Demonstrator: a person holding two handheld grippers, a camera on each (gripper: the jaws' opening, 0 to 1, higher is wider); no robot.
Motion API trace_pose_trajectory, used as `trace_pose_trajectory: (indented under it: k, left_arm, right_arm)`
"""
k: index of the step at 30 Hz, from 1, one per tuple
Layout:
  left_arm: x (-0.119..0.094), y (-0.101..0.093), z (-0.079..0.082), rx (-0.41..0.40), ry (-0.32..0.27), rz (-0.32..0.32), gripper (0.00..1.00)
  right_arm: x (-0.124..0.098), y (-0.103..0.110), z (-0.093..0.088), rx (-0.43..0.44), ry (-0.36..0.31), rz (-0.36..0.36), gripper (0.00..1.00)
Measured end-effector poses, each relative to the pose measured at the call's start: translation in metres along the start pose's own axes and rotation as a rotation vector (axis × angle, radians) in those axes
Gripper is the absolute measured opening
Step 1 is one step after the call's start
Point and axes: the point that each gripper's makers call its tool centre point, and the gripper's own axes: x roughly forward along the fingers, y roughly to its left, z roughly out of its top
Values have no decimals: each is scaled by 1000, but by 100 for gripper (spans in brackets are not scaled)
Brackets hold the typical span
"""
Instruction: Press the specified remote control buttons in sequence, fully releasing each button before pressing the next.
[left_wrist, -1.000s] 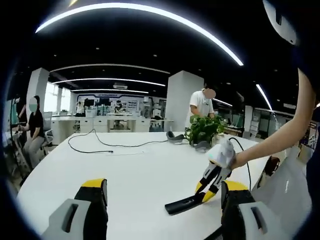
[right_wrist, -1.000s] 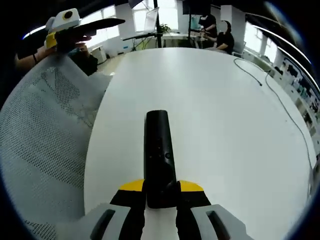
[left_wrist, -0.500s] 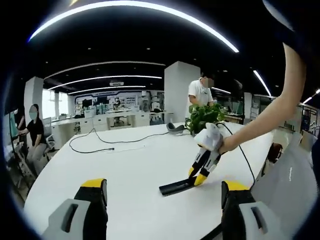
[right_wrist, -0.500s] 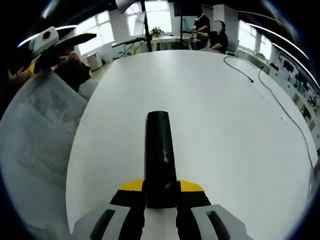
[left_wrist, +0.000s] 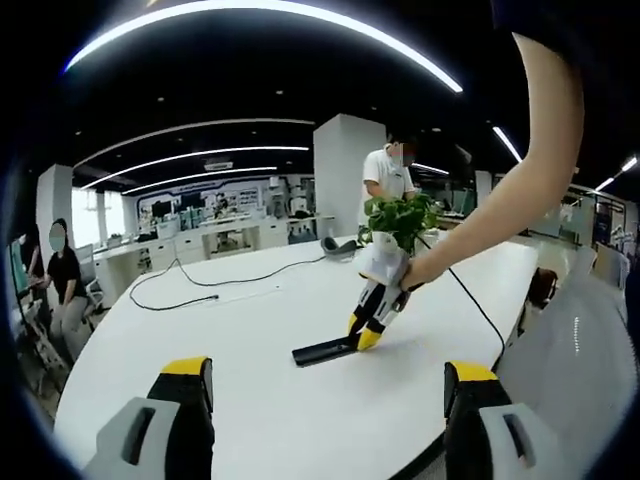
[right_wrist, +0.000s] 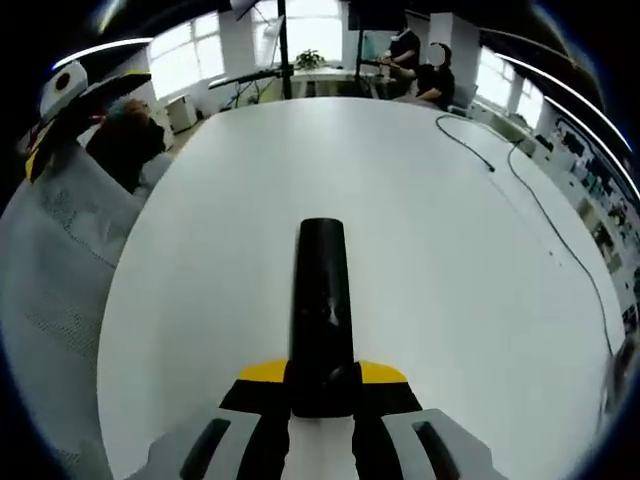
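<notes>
A long black remote control sticks out forward from my right gripper, whose yellow-tipped jaws are shut on its near end; small buttons show on its top face. In the left gripper view the same right gripper is held by a person's hand above the white table, with the remote slanting down to the tabletop. My left gripper stands open at the table's near edge, with nothing between its jaws. It appears at the upper left of the right gripper view as the left gripper.
A black cable snakes across the far side of the table, beside a potted plant. A white mesh chair back stands by the table's edge. People sit and stand in the office behind.
The right gripper with the remote has moved left and farther out over the table in the left gripper view. The left gripper's jaws stay open.
</notes>
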Motion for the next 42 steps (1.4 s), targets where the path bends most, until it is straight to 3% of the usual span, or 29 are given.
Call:
trace_pose_trajectory:
  k: [13, 21, 35, 37, 38, 40, 41, 42]
  left_arm:
    - [0, -8, 2, -3, -11, -29, 100]
    - [1, -12, -2, 12, 11, -36, 100]
    - [1, -19, -3, 2, 13, -49, 100]
    - [1, -18, -3, 10, 17, -47, 100]
    - [1, -18, -3, 11, 17, -47, 100]
    - [1, -18, -3, 16, 15, -45, 100]
    - [1, -18, -3, 18, 17, -44, 100]
    - [1, -18, -4, 19, 19, -43, 100]
  right_arm:
    - [1, -26, 6, 44, 15, -21, 21]
    - [2, -38, 6, 39, 15, -51, 21]
    - [-1, -43, 6, -33, 52, -61, 21]
    - [-9, -42, 11, -15, 19, -78, 21]
    - [-16, -37, 22, 25, -47, -73, 22]
    - [-30, -33, 27, 41, -90, -71, 32]
    - [-39, -36, 25, 31, -88, -108, 33]
    - [-50, -36, 23, 56, -128, -127, 33]
